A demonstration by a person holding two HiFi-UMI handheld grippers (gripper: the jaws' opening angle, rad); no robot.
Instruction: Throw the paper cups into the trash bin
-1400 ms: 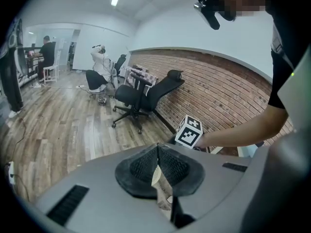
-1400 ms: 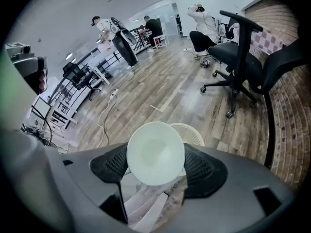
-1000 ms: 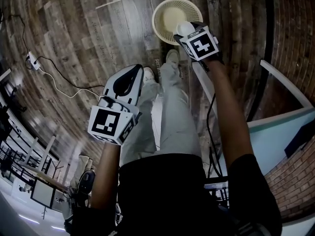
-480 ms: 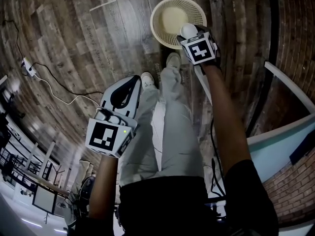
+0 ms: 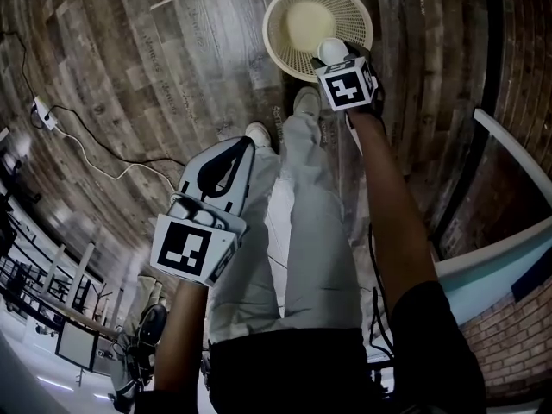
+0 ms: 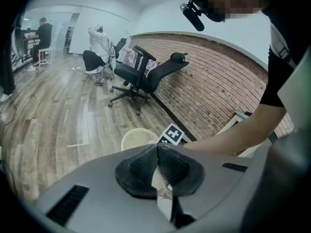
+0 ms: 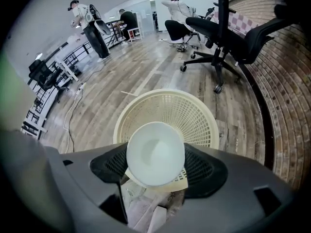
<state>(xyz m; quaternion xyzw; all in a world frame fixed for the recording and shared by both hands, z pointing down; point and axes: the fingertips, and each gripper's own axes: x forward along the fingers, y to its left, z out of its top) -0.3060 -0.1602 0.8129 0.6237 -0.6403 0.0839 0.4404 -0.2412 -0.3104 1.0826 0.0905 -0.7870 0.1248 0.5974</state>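
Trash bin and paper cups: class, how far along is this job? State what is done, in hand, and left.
Done: no cup visible in the trash bin. In hand: the right gripper clamps a paper cup over the bin's near rim. To do: release it; the left gripper is shut, empty.

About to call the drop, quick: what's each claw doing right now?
Left claw: closed, empty.
Right claw: closed on a white paper cup, held over the mesh trash basket.
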